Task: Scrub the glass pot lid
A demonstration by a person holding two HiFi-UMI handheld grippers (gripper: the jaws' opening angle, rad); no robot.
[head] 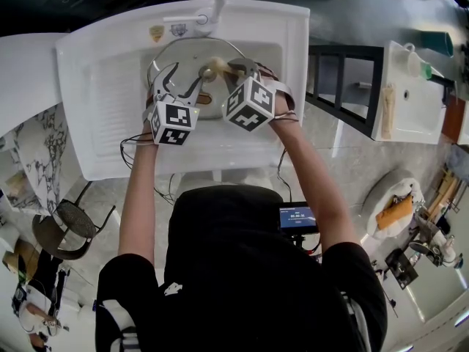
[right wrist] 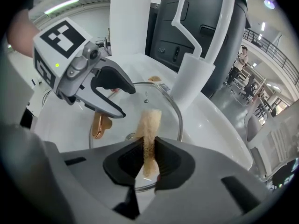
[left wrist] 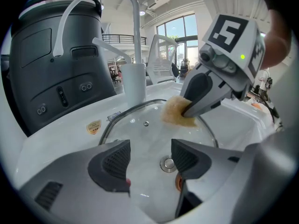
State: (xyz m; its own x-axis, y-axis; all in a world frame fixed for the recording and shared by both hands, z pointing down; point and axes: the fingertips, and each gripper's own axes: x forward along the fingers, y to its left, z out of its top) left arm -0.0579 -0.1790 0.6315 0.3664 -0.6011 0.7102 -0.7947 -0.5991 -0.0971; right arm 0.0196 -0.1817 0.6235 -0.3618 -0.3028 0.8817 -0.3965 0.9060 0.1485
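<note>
**Head view.** A white moulded sink [head: 110, 101] with a ribbed draining surface fills the upper centre of the frame. The glass pot lid [head: 183, 53], round and transparent with a metal rim band, lies in the basin below the curved white faucet [head: 211, 2]. The left claw [head: 179, 83] is over the lid's left part. The right claw [head: 226, 68], at upper centre, carries a tan sponge [head: 209, 70] onto the glass.

**Left gripper view.** The left claw [left wrist: 149, 155] is released: its ribbed dark pads stand apart with nothing clamped, and the lid's smooth glass and small round metal centre fitting show in the gap. At centre right the right claw presses the coarse, fibrous sponge [left wrist: 176, 112] against the lid's far side, near the rim.

**Right gripper view.** The right claw [right wrist: 148, 155] is clenched on the sponge, a thin tan pad standing edgewise between the pads, its free end touching the glass. A copper-coloured piece [right wrist: 98, 125] shows at the lid, left of centre, just under the left claw's parted fingers.
</note>
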